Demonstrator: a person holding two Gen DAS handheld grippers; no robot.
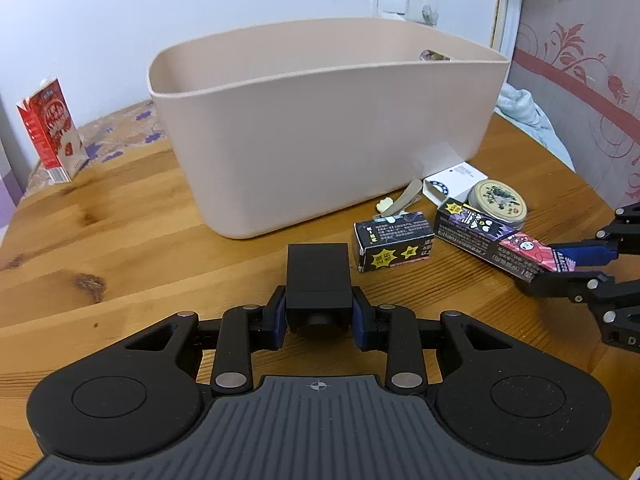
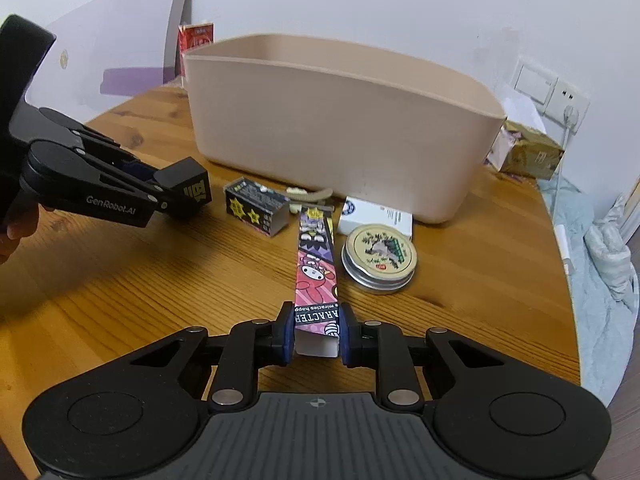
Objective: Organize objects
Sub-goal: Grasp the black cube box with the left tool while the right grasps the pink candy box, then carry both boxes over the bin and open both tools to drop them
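A beige plastic bin (image 1: pixel 320 136) (image 2: pixel 332 136) stands on the wooden table (image 1: pixel 120 208) (image 2: pixel 120 280). My left gripper (image 1: pixel 319 314) (image 2: pixel 160 190) is shut on a small black box (image 1: pixel 318 276) (image 2: pixel 188 192) in front of the bin. My right gripper (image 2: pixel 316 334) (image 1: pixel 560 266) is shut on the near end of a long cartoon-printed box (image 2: pixel 316 268) (image 1: pixel 492 244). Between them lies a black box with yellow stars (image 1: pixel 394 246) (image 2: pixel 256 210). A round tin (image 1: pixel 498 202) (image 2: pixel 378 258) and a white box (image 1: pixel 456 182) (image 2: pixel 376 218) sit beside the long box.
A red carton (image 1: pixel 52 130) (image 2: pixel 198 36) stands at the table's far left. A beige hair clip (image 1: pixel 404 200) (image 2: pixel 308 196) lies against the bin. A crumpled gold packet (image 2: pixel 528 154) sits right of the bin, and pale bedding (image 2: pixel 600 264) lies past the table's right edge.
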